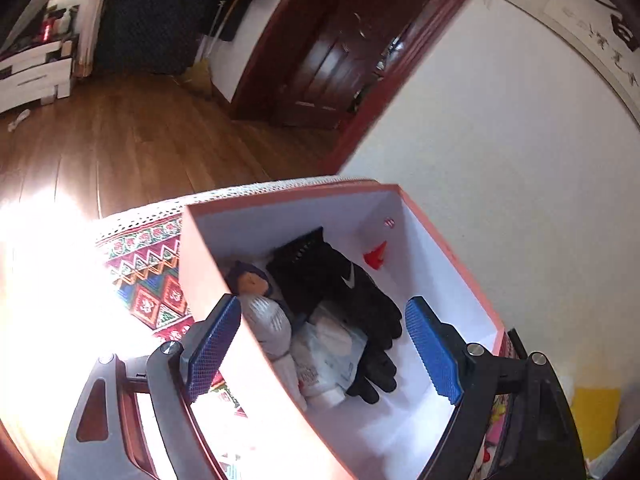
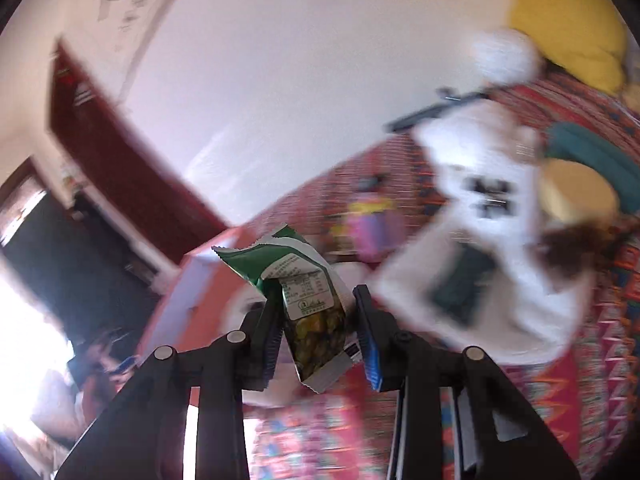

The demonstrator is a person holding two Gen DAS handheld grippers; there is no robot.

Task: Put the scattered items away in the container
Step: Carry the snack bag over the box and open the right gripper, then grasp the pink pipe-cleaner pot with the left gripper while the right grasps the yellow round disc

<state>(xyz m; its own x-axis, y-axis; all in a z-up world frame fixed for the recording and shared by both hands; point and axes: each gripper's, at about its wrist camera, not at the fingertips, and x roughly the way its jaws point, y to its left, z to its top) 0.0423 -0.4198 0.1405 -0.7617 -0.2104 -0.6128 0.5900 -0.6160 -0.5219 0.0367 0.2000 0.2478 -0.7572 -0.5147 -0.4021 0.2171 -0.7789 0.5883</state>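
On a bed spread with a patterned cloth, the left gripper is straddling the red box wall, jaws spread, steadying it while the right gripper is pinching a green snack packet just beside the box, seemingly bound inside.

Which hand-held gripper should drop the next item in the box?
Right hand-held gripper: it holds the snack packet near the box. The left is open, straddling the box wall.
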